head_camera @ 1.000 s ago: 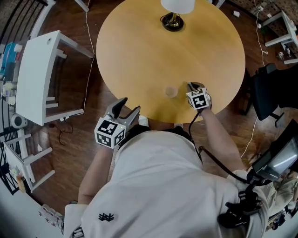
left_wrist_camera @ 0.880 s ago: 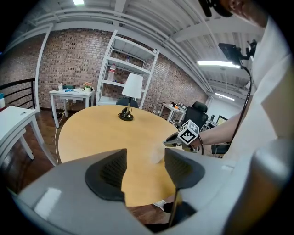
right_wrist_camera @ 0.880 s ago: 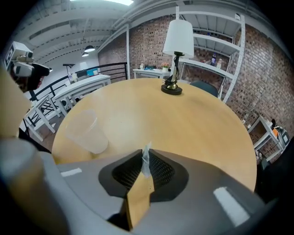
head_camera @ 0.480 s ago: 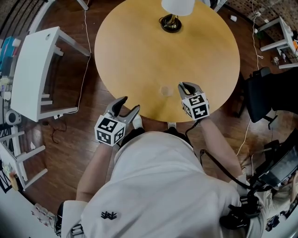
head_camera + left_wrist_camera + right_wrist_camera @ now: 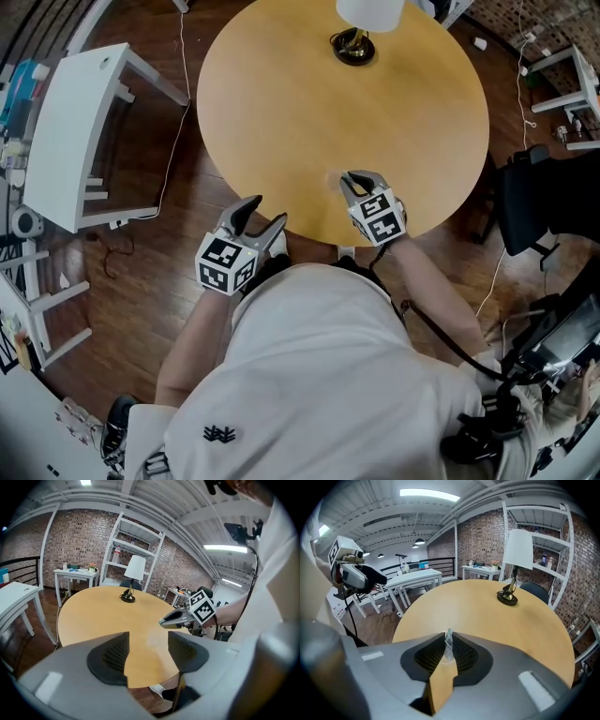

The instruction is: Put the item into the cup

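Note:
A small clear cup (image 5: 329, 182) stands on the round wooden table (image 5: 281, 103) near its front edge; it shows only faintly. My right gripper (image 5: 346, 177) hovers just right of the cup, shut on a thin clear item (image 5: 448, 648) pinched between its jaws. In the left gripper view the right gripper (image 5: 162, 620) points left, a little above the cup (image 5: 153, 638). My left gripper (image 5: 263, 212) is open with nothing in it, held off the table's near edge above the floor.
A lamp (image 5: 361, 37) with a white shade stands at the table's far side. A white side table (image 5: 70, 131) is on the left and a black chair (image 5: 553, 197) on the right. Cables lie on the wooden floor.
My right gripper has moved left over the table and now sits close beside the cup, still shut on the clear item. The left gripper has hardly moved.

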`<state>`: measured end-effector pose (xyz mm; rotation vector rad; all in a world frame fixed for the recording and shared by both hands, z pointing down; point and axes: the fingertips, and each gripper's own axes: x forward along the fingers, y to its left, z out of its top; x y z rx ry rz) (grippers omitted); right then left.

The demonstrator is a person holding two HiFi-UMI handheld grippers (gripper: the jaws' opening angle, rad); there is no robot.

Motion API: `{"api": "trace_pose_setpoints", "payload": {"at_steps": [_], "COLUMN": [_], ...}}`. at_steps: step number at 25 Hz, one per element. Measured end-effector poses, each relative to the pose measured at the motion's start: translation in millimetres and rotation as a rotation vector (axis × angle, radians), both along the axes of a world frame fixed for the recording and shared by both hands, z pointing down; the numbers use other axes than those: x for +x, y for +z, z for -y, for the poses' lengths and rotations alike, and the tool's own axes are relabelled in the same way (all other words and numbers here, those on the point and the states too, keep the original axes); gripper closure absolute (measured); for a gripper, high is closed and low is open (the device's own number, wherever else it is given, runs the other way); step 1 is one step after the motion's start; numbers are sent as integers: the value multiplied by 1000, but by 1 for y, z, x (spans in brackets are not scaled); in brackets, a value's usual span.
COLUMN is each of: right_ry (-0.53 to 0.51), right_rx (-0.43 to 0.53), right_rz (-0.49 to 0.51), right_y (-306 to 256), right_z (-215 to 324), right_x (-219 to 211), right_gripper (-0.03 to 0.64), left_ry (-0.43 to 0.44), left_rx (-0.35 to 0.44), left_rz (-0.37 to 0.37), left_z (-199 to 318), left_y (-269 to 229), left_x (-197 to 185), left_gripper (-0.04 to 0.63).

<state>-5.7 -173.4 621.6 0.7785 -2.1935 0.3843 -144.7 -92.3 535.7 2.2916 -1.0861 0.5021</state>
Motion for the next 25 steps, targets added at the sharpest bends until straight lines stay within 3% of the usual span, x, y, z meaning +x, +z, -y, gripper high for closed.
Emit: {"api": "trace_pose_setpoints", "payload": {"at_steps": [5, 11, 25], "right_ry": [-49, -76, 26], "right_rx": [-9, -44, -7], "right_rz": [-17, -40, -28], "right_y": [8, 21, 1], "right_z": [1, -1, 4], "right_x": [-5, -13, -7], "right_gripper": [557, 486, 492], "left_ry": [-23, -31, 34], "left_rx": [-5, -10, 6], "left_rz": [4, 4, -7], "left_z": [1, -1, 12], "left_y": [-1, 0, -2], "left_x": [-3, -10, -17], "left_gripper": [363, 362, 364]}}
